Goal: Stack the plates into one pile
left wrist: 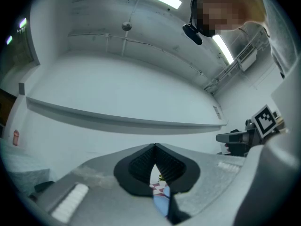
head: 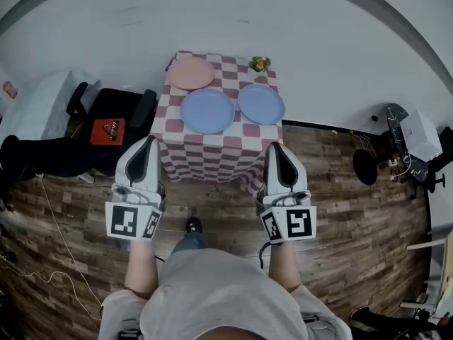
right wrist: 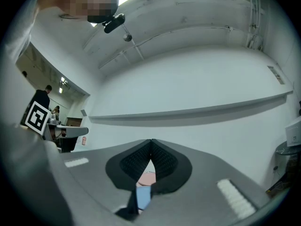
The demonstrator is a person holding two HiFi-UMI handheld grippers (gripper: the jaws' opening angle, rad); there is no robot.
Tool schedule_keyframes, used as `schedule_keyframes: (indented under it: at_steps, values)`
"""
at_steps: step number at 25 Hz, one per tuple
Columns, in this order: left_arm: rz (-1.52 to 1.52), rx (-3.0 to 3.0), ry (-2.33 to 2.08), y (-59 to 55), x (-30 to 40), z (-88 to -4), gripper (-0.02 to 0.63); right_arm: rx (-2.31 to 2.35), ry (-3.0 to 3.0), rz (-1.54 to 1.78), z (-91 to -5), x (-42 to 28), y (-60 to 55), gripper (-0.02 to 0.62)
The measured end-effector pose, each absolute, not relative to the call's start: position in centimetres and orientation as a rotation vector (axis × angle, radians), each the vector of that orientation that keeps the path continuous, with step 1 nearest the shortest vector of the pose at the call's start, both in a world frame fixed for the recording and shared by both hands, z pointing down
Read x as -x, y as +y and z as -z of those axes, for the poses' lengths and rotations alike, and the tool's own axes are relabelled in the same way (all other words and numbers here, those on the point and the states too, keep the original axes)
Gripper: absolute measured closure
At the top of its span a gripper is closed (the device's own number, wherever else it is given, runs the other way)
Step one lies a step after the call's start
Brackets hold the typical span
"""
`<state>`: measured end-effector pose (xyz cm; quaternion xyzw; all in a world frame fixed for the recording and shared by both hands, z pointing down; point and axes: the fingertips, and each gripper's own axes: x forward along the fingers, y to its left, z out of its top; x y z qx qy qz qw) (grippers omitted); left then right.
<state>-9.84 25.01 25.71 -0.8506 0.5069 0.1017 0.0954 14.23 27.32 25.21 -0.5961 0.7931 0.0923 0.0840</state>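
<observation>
While both grippers hang short of the counter, no stacking is done yet: the left gripper (head: pixel 148 140) and the right gripper (head: pixel 274 146) are each clenched on nothing, their ribbed black pads (left wrist: pixel 141 166) meeting at the tips, with only a sliver of cloth and plate showing through the slit below. Ahead of both stands the small square counter (head: pixel 212 158) under a pink-and-white checked cloth, with three plates lying apart on it in a single layer. The first light-blue round plate (head: pixel 207 110) sits ahead of the left gripper, a little toward the right one. The second light-blue round plate (head: pixel 261 103) lies straight ahead of the right gripper, just beside the first without overlapping it. The pale-pink round plate (head: pixel 191 73) is farther out, beyond the first blue plate on the left gripper's side. A small pot of yellow flowers (head: pixel 260 64) stands at the far corner, beyond the right gripper. I judge this to be the approach, before any pick. The next move calls for coming up to the counter's near edge, letting one gripper's jaws part, and taking a plate by its rim. Since each plate lies flat on cloth, one jaw will probably have to slip under the edge before pinching, then carry the plate level over another.
</observation>
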Motion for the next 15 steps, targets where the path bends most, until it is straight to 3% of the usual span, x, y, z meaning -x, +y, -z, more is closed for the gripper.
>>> schedule_keyframes:
  at_steps: [15]
  values:
    - [-0.299,2.547,1.463,12.7,13.3,-25.7,0.601,1.826,2.337,-0.284,-25.3,-10.8,16.0,0.592]
